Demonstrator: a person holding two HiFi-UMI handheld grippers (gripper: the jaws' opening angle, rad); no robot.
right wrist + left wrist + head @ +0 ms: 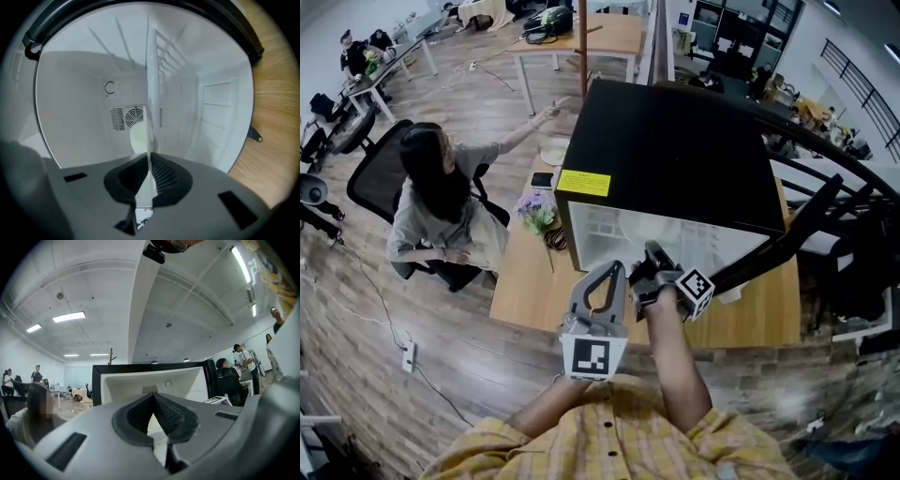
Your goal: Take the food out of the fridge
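Left: we hold the left gripper (610, 271) before the open fridge (675, 141), jaws pressed together on nothing | Centre: our right gripper (653, 255) reaches into the fridge, jaws clamped on a thin white panel (150, 93) seen edge-on | Food: a pale round item (136, 138) lies just past those jaws, beside the panel | Right: the door (806, 220) stands swung wide.

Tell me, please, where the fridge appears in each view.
Head view: fridge at centre, black top.
Left gripper view: fridge at centre, black frame, white inside.
Right gripper view: fridge fills the picture, white inside.
Shared landmark: vent grille on back wall, both gripper views.
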